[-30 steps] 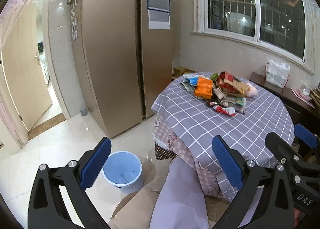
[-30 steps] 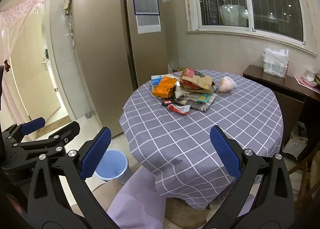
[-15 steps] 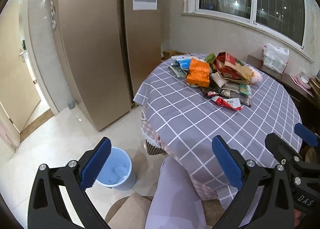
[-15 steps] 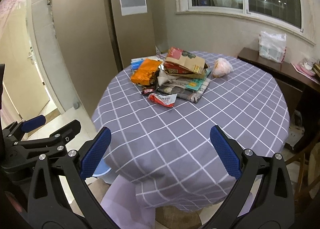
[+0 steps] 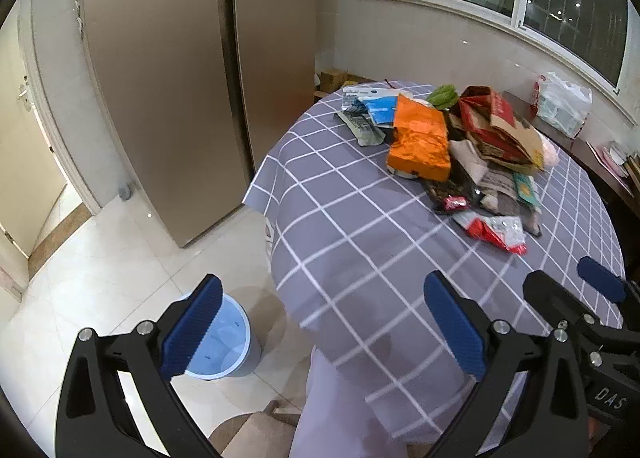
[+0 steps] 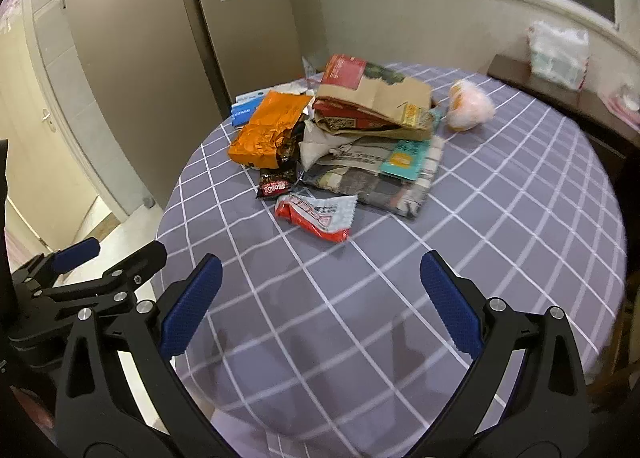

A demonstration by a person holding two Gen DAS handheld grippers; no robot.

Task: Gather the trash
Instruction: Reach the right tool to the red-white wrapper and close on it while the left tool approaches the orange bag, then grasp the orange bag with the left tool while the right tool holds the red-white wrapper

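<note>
A pile of trash lies on the round table with the grey checked cloth (image 6: 500, 218): an orange foil bag (image 6: 266, 130), a red and brown cardboard box (image 6: 372, 98), papers, a red and white wrapper (image 6: 316, 212) nearest me, and a small dark wrapper (image 6: 274, 186). The same pile shows in the left wrist view, with the orange bag (image 5: 418, 138) and the red wrapper (image 5: 496, 230). A pale blue bin (image 5: 224, 342) stands on the floor left of the table. My left gripper (image 5: 320, 326) is open and empty over the table's near edge. My right gripper (image 6: 320, 304) is open and empty above the cloth, short of the wrapper.
A tall brown fridge (image 5: 168, 70) stands behind the bin. A doorway (image 5: 24, 162) opens at the left. A dark sideboard (image 6: 560, 98) with a white plastic bag (image 6: 558, 54) runs under the window. A pale pink bag (image 6: 468, 106) lies right of the pile.
Both grippers have moved forward and tilted down toward the table. The trash pile looms larger and closer. Both grippers stay open and empty.
</note>
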